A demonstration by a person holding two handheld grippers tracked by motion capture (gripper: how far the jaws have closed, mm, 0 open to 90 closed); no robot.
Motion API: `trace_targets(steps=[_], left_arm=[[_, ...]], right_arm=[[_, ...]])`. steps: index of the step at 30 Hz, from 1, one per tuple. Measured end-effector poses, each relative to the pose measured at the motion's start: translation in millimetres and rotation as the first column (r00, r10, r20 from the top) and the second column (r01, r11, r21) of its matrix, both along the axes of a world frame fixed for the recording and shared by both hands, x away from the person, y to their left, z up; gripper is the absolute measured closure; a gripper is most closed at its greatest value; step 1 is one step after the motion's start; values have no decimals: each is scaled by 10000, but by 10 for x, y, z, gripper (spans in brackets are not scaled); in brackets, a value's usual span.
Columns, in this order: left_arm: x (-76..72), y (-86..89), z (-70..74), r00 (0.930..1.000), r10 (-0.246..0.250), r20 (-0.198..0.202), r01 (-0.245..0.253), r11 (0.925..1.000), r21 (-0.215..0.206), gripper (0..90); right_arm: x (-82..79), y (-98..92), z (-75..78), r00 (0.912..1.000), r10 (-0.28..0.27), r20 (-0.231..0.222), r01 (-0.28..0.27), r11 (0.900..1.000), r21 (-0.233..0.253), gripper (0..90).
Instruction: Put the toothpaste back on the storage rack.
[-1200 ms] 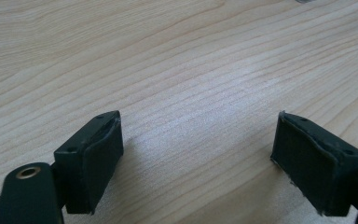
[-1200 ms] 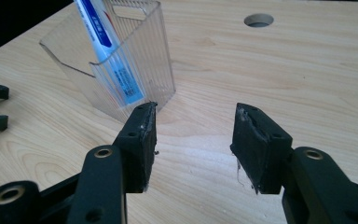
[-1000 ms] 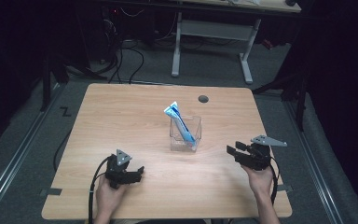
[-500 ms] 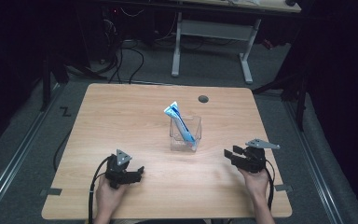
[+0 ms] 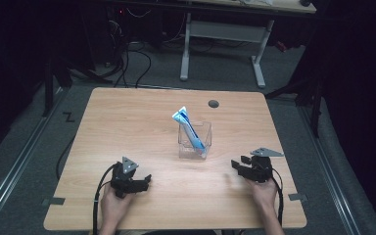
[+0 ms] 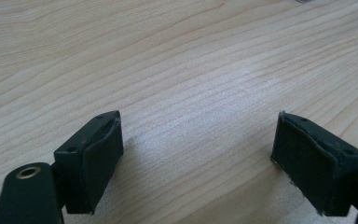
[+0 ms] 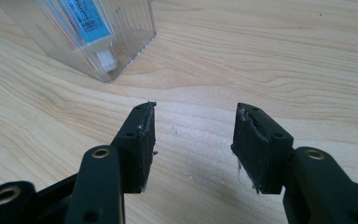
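A clear plastic box [image 5: 195, 142] stands in the middle of the wooden table [image 5: 127, 127], and a blue and white tube [image 5: 189, 128] leans upright in it. The right gripper view has the same box [image 7: 121, 51] at its upper left, with the tube [image 7: 86, 18] inside. My right gripper [image 5: 238, 165] rests low on the table to the right of the box, open, nothing between its jaws [image 7: 193, 140]. Near the front left edge my left gripper [image 5: 146, 181] lies open over bare wood [image 6: 198, 149], empty.
A small dark round hole [image 5: 213, 104] sits in the tabletop behind the box. Beyond the table stands a white desk frame [image 5: 223, 39] on dark carpet, with cables on the floor at the back left. Black cables trail from both grippers off the front edge.
My right gripper has come down and moved a little left and toward the front edge. The left gripper, the box and the tube have stayed put.
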State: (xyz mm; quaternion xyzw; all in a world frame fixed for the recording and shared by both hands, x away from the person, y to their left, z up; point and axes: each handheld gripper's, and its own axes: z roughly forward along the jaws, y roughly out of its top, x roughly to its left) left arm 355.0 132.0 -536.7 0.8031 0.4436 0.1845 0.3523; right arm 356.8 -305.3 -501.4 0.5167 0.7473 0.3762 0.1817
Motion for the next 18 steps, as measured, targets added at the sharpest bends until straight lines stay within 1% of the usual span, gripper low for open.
trace_targets(steps=[6, 8, 11, 18], left_arm=[[0, 0, 0, 10000, -2, -2, 2, 10000, 5, 164], [0, 0, 0, 10000, -2, -1, 2, 10000, 2, 164], [0, 0, 0, 10000, -3, -2, 3, 10000, 4, 164], [0, 0, 0, 10000, 0, -1, 0, 10000, 0, 164]], right_arm=[[53, 64, -81, 9997, -8, -236, -1, 9993, -376, 485], [75, 84, -106, 9998, 15, -207, -26, 9985, -545, 485], [95, 110, -143, 9995, -34, -307, 14, 9980, -630, 484], [124, 170, -209, 9996, 50, -281, -79, 9944, -1056, 475]])
